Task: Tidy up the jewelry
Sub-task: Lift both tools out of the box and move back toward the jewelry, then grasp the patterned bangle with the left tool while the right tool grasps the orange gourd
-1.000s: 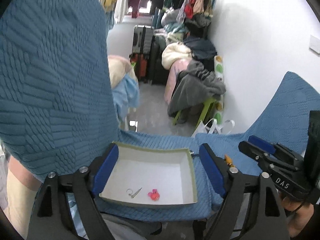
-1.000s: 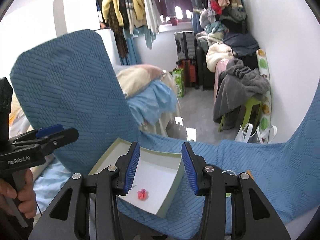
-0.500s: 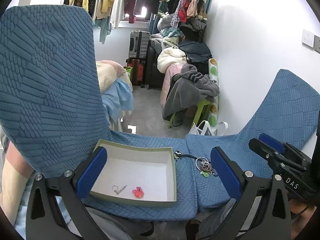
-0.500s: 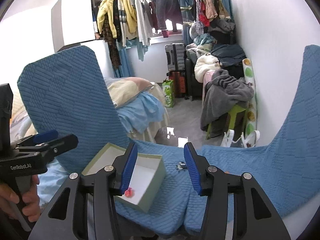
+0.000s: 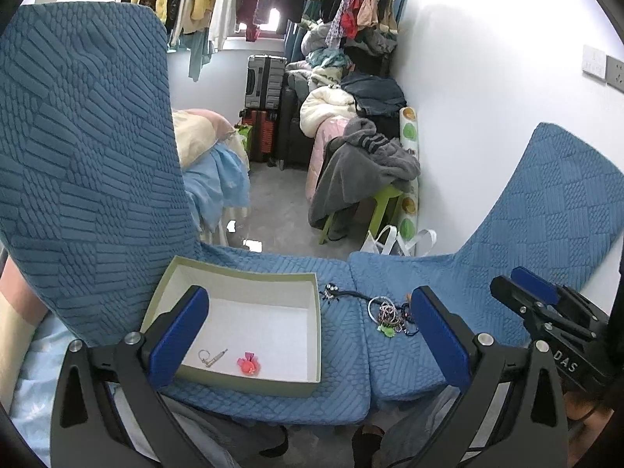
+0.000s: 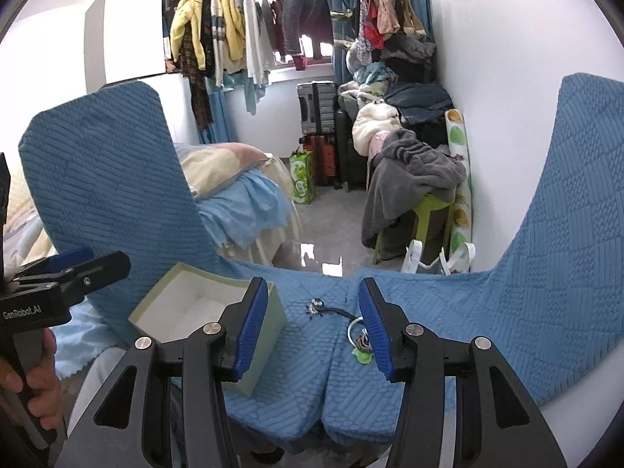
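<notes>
A pale green box [image 5: 318, 335] with a white inside stands on the left blue chair seat [image 5: 339, 397]. In it lie a small silver piece [image 5: 210, 357] and a pink-red piece [image 5: 248, 364]. A pile of loose jewelry [image 5: 390, 318] lies on the right seat, and a dark beaded piece [image 5: 335, 292] lies between pile and box. My left gripper [image 5: 308, 337] is open and empty, held back above the box and pile. My right gripper [image 6: 314, 327] is open and empty, held back above the seats, with the box [image 6: 265, 335], beaded piece [image 6: 323, 308] and pile [image 6: 360, 345] ahead.
Two blue-covered chairs stand side by side; their backs [image 5: 78, 156] [image 6: 565, 214] rise at left and right. Beyond the seats are a bed [image 6: 234, 179], suitcases [image 5: 265, 105], clothes heaped on a green stool [image 5: 366, 179] and a white wall.
Both grippers have pulled back and up from the box. The left jaws have opened wider. The jewelry pile and beaded piece have come into view to the right of the box.
</notes>
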A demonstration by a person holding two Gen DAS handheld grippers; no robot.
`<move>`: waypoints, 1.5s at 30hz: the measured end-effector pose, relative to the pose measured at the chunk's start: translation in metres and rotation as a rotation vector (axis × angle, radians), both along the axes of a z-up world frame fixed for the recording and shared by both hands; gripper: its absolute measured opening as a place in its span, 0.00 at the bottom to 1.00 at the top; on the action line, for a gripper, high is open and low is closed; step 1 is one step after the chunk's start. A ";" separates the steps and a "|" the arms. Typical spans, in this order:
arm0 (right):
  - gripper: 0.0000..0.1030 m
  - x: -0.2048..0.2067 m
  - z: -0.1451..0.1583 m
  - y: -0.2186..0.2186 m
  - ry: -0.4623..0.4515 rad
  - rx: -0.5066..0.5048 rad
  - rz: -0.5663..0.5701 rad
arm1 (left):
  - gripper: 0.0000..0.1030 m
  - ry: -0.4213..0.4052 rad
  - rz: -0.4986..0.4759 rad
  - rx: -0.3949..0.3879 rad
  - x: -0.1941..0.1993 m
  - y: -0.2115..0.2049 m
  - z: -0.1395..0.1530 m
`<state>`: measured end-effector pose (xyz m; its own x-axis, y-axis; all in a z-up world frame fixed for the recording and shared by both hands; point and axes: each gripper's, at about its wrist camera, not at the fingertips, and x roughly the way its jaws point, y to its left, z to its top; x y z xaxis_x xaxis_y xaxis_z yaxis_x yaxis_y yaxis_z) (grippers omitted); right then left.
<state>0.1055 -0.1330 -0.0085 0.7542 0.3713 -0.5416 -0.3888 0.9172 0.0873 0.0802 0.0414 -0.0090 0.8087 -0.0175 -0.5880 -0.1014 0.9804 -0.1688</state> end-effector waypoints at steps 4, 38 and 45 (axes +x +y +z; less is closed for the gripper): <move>0.46 -0.004 -0.006 -0.006 0.006 -0.002 -0.003 | 1.00 0.001 0.004 -0.005 0.000 -0.007 -0.005; 0.46 0.048 -0.097 -0.113 0.083 -0.041 -0.165 | 0.90 0.103 -0.173 -0.126 0.086 -0.101 -0.086; 0.37 0.079 -0.136 -0.122 0.166 0.001 -0.133 | 0.76 0.170 -0.172 -0.207 0.121 -0.105 -0.136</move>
<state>0.1847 -0.2554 -0.1447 0.6969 0.2752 -0.6622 -0.2443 0.9593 0.1415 0.2007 -0.0635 -0.1455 0.6741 -0.2790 -0.6839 0.0190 0.9321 -0.3616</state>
